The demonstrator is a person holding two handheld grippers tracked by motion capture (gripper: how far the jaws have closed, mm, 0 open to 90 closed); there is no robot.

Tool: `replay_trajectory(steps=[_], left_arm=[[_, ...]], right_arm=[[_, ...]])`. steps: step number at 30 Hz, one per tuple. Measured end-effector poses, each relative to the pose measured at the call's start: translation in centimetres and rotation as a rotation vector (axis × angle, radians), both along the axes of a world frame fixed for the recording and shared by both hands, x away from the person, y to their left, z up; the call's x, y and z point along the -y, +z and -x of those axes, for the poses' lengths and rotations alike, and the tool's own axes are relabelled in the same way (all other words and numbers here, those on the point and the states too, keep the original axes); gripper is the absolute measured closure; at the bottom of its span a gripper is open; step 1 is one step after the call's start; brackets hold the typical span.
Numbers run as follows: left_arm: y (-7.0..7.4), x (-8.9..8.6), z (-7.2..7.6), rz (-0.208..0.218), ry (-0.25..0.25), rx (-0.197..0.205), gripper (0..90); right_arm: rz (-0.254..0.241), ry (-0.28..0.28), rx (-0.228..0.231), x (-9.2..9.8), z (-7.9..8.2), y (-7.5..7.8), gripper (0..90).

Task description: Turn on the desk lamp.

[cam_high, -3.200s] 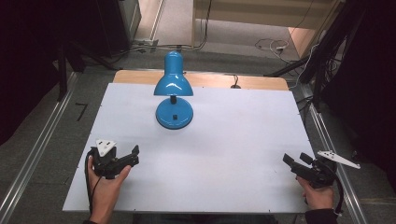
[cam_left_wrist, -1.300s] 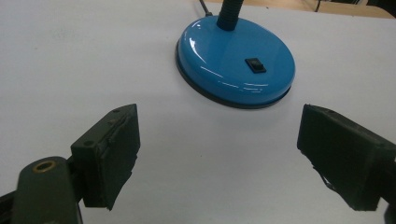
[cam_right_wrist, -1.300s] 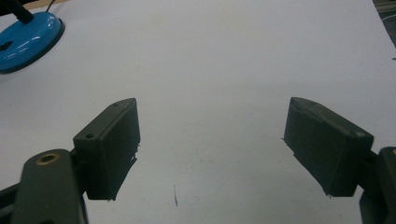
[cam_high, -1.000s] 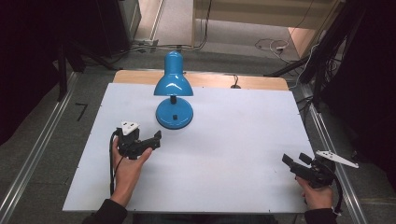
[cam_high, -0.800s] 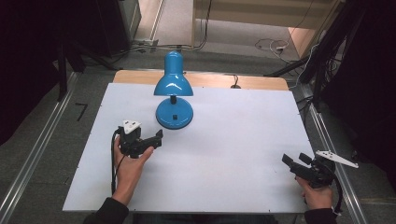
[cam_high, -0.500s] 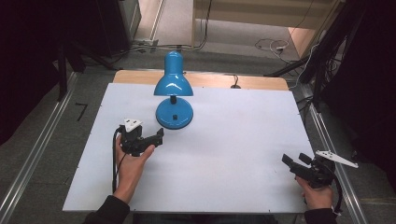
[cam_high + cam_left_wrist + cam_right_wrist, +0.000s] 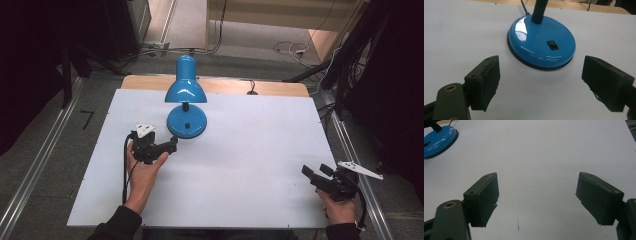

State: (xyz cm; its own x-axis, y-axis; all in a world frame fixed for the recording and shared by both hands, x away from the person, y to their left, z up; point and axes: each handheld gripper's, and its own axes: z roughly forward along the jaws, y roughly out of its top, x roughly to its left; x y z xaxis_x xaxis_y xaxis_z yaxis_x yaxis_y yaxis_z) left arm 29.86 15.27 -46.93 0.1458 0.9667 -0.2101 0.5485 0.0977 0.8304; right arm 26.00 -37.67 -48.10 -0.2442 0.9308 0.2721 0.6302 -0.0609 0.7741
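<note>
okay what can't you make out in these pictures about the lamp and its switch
- Lamp bulb: high view, hidden under the shade.
- Switch position: too small in both views.
- Shade and upper neck: left gripper view, cut off by the top edge.
- Where the cord ends: high view, lost behind the table's far edge.

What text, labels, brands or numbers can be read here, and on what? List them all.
None: nothing legible in any view.
The blue lamp has a plain base and shade, with no brand showing.
Its black rocker switch may carry a mark, too small to read.
The white table is blank, with only a faint scratch.
</note>
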Motion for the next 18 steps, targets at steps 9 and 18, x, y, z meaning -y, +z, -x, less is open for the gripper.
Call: replay_trajectory(steps=[9,18], left_arm=[[0.2,0.4,-0.7,0.003,0.002,0.005,15.7],[0.3,0.5,-1.5,0.007,0.009,0.012,16.0]], right_arm=[[0.002,0.002,0.001,-0.1,0.0,0.0,16.7],[0.000,0.002,0.002,-0.1,0.1,0.1,16.7]])
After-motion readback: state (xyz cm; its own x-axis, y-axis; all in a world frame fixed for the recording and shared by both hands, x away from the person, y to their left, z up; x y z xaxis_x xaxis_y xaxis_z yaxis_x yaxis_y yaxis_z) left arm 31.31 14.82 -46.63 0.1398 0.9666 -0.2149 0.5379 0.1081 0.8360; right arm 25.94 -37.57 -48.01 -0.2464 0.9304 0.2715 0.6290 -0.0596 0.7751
